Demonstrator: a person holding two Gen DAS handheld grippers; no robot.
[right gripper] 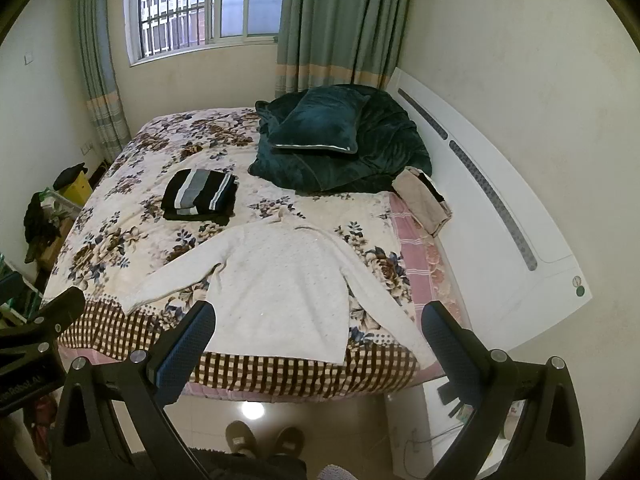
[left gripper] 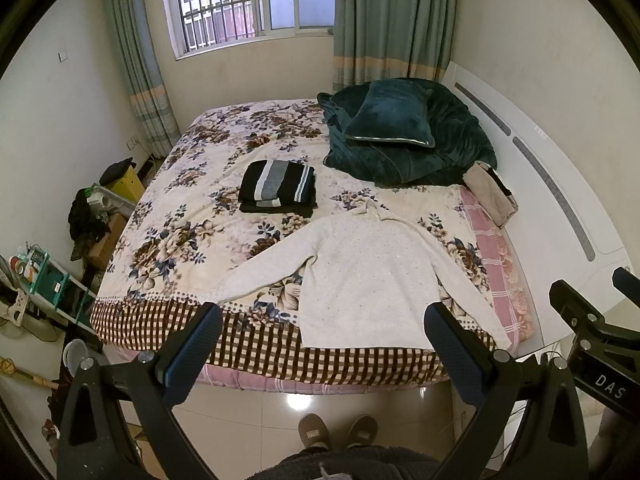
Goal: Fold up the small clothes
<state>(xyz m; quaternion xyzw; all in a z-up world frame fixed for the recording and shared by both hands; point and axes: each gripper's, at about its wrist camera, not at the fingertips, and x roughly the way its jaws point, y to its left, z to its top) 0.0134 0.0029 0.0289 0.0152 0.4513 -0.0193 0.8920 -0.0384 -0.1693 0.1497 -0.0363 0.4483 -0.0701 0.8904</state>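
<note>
One white sweater [left gripper: 372,276] lies flat at the near edge of the bed [left gripper: 168,216] I am working over, body toward me, both sleeves spread outward, collar pointing to 12 o'clock. One folded stack of dark striped clothes [left gripper: 278,188] sits at about 11 o'clock from the sweater, just apart from its collar. One dark green pillow [left gripper: 390,118] rests on a heaped green blanket [left gripper: 452,148] at 1 o'clock, and one beige folded item [left gripper: 490,196] lies against the white headboard [left gripper: 552,184] at 2 o'clock. Two slippered feet [left gripper: 338,432] stand on the tiled floor at 6 o'clock. Shelving and clutter [left gripper: 52,280] line the wall at 9 o'clock; two curtains [left gripper: 394,20] flank the window at 12.

Nothing lies between my grippers and the sweater. My left gripper [left gripper: 322,344] hangs above the hem, jaws spread wide, gripping and touching nothing. My right gripper [right gripper: 318,344] hangs likewise above the hem and right sleeve, jaws equally wide and empty. Each gripper shows at the edge of the other's view, side by side.
</note>
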